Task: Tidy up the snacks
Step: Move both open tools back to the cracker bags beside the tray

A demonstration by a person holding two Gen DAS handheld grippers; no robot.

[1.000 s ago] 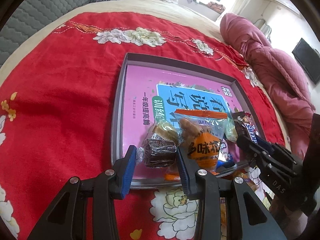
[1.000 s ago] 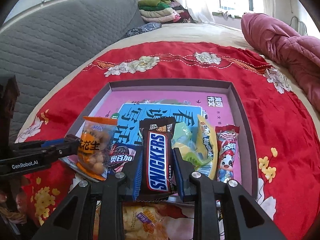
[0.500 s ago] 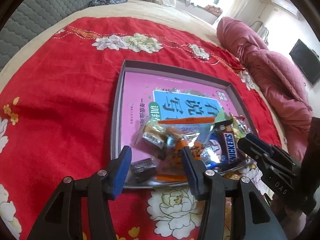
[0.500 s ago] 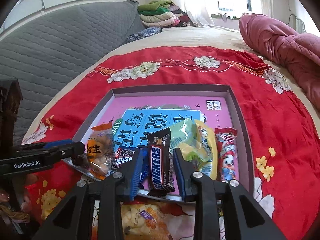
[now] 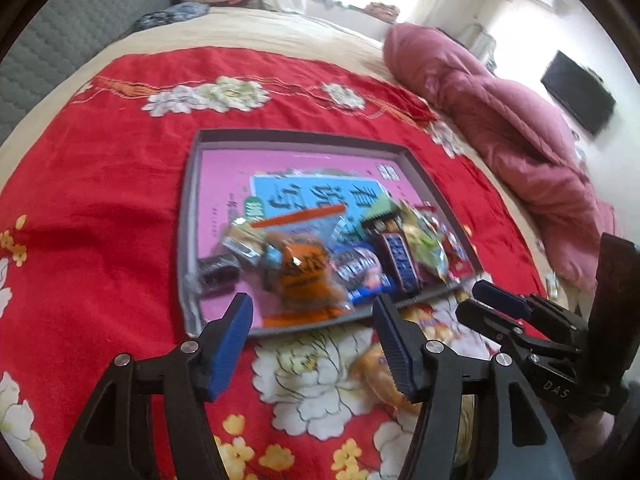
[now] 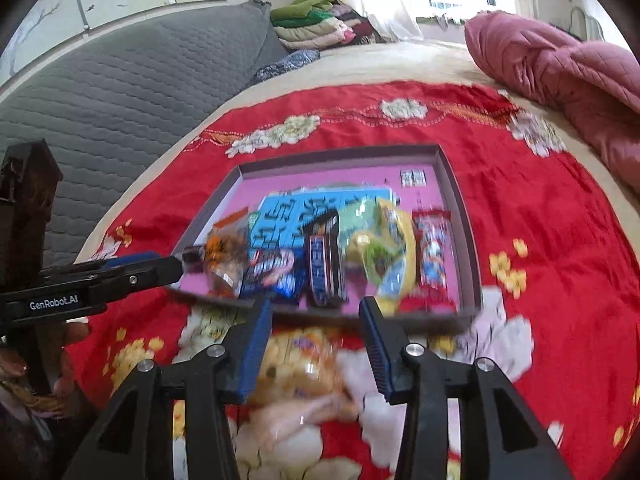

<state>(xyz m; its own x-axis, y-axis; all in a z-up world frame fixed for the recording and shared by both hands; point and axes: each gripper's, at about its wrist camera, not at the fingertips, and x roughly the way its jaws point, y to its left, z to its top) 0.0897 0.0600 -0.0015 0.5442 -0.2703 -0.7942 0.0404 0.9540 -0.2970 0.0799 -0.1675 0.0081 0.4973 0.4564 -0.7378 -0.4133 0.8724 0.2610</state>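
A grey tray (image 5: 188,216) (image 6: 460,216) with a pink liner lies on the red blanket. Several snacks line its near edge: an orange peanut bag (image 5: 304,276) (image 6: 222,256), a Snickers bar (image 5: 400,260) (image 6: 322,268), a dark wrapped cake (image 5: 218,274), a green-yellow packet (image 6: 380,248) and a red packet (image 6: 432,252). A yellow snack bag (image 6: 296,360) (image 5: 380,372) lies on the blanket in front of the tray. My left gripper (image 5: 312,344) is open and empty before the tray. My right gripper (image 6: 316,344) is open and empty above the yellow bag.
The red flowered blanket (image 5: 100,200) covers a beige bed. A rolled pink quilt (image 5: 520,140) (image 6: 560,64) lies at the right. A grey quilted headboard (image 6: 120,100) and folded clothes (image 6: 316,24) stand behind.
Both grippers have pulled back from the tray and stand open and empty. The Snickers bar, held by the right gripper before, now lies in the tray. The yellow bag has come into view.
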